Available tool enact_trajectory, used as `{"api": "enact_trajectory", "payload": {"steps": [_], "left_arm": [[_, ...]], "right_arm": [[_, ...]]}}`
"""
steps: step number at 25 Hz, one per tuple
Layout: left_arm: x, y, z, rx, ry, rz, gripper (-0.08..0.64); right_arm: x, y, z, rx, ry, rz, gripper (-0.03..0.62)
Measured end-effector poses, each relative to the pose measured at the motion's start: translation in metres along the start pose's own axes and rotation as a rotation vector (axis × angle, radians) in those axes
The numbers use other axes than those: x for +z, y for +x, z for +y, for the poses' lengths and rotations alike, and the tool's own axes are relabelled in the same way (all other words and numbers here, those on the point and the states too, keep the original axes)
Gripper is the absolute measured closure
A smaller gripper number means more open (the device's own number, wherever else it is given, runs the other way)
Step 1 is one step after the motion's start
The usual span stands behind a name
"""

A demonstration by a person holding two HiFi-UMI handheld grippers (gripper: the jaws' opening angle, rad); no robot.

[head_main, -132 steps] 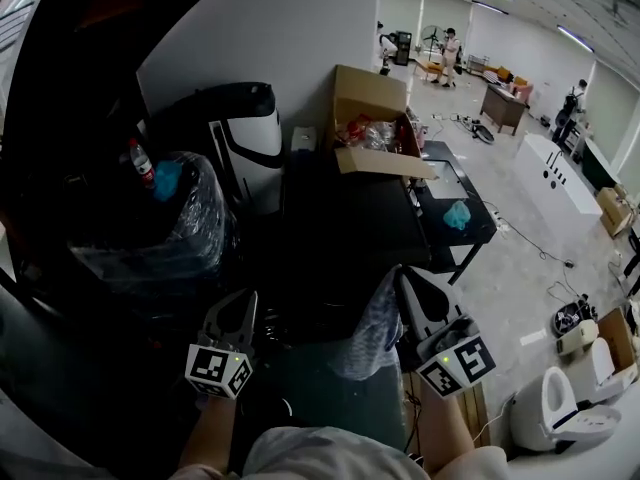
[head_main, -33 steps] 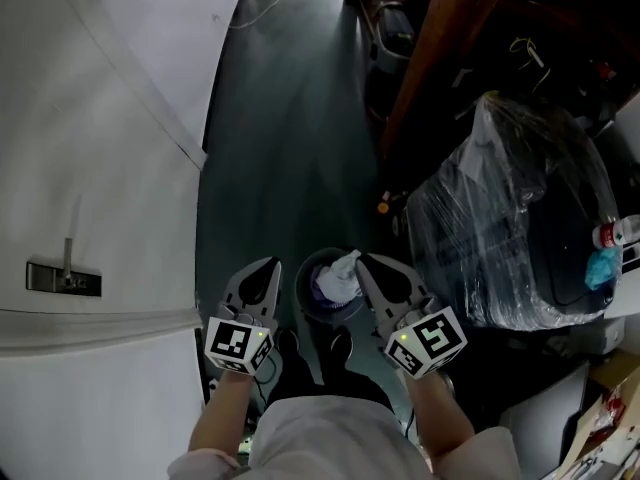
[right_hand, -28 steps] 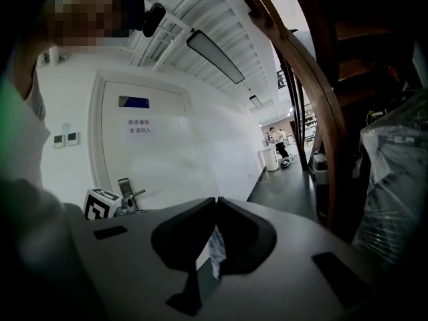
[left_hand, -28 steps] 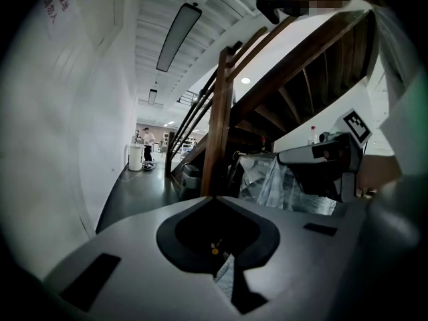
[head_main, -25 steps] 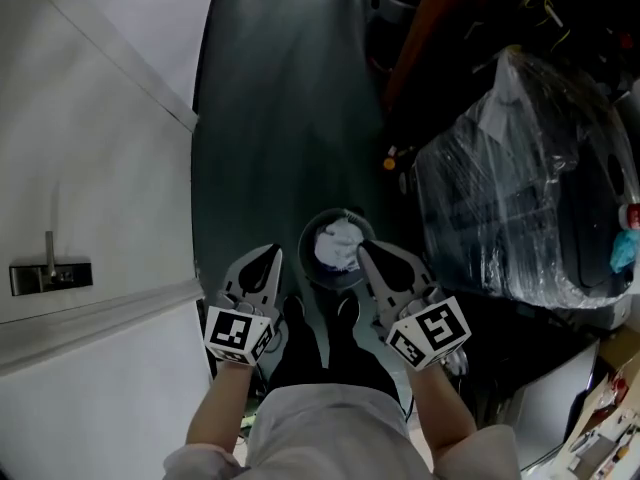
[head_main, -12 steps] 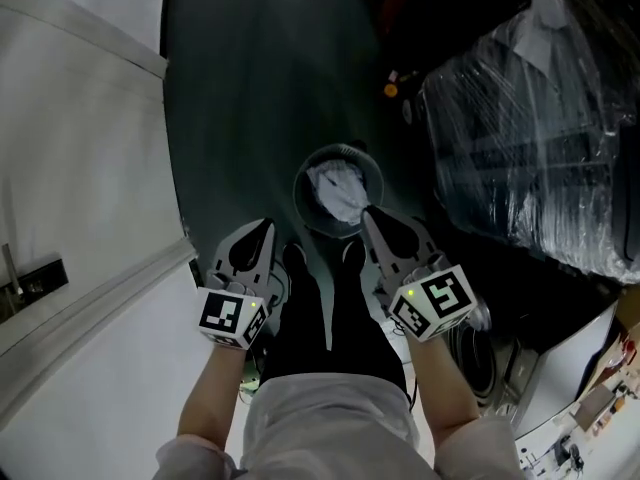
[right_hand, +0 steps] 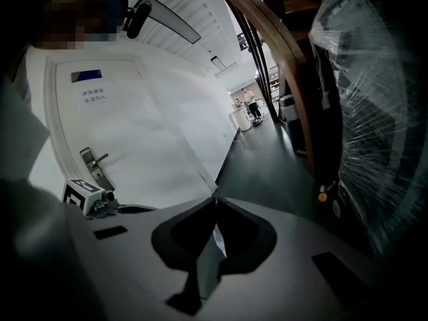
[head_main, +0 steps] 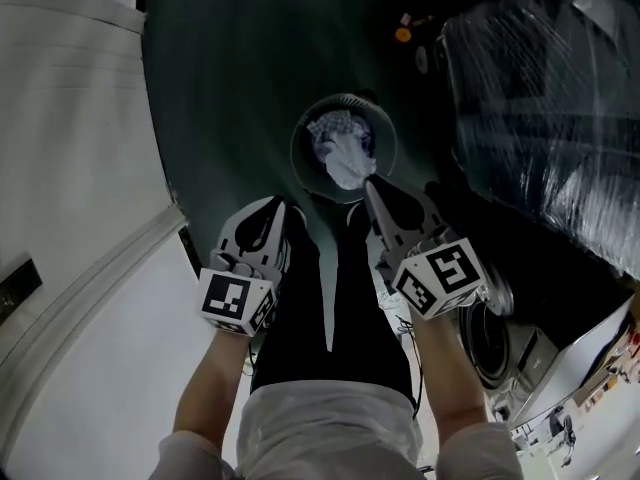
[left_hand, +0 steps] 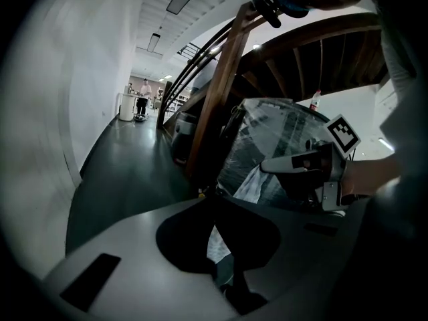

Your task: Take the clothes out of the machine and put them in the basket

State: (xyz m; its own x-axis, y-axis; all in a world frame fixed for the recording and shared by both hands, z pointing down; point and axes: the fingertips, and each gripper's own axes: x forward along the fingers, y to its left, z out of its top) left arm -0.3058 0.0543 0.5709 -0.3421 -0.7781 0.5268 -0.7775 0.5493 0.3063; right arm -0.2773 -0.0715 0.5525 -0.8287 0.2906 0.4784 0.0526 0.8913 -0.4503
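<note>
A round dark basket stands on the dark floor, with a patterned garment inside it. A white cloth hangs from my right gripper into the basket. That gripper is shut on the cloth, and a pale strip of it shows between the closed jaws. My left gripper is level with it at the basket's near left rim, jaws together and holding nothing. From the left gripper view, the right gripper and the cloth below it show to the right.
A large plastic-wrapped stack fills the right side. A white wall and door run along the left, and the door handle shows. A machine's round door is at the lower right. A wooden stair rail rises ahead.
Both grippers have sunk toward the basket, which now looks larger and closer. The white cloth, still in the right gripper, has come down with it into the basket.
</note>
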Motion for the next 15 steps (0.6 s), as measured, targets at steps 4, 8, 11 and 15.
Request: {"api": "enact_trajectory", "payload": {"steps": [4,8,11,15], "left_arm": [[-0.025,0.023,0.01,0.007,-0.02,0.029,0.538],[-0.052,0.049,0.022,0.015,-0.068,0.067,0.539],[-0.074,0.068,0.028,0.008,-0.093,0.102,0.538],[-0.106,0.091,0.033,-0.001,-0.094,0.159,0.54]], "right_arm": [[-0.036,0.022,-0.019,-0.026,-0.025,0.056,0.574],[-0.075,0.044,-0.038,-0.048,-0.028,0.126,0.574],[-0.1,0.06,-0.053,-0.061,-0.025,0.17,0.574],[-0.131,0.078,-0.071,-0.073,-0.013,0.231,0.574]]}}
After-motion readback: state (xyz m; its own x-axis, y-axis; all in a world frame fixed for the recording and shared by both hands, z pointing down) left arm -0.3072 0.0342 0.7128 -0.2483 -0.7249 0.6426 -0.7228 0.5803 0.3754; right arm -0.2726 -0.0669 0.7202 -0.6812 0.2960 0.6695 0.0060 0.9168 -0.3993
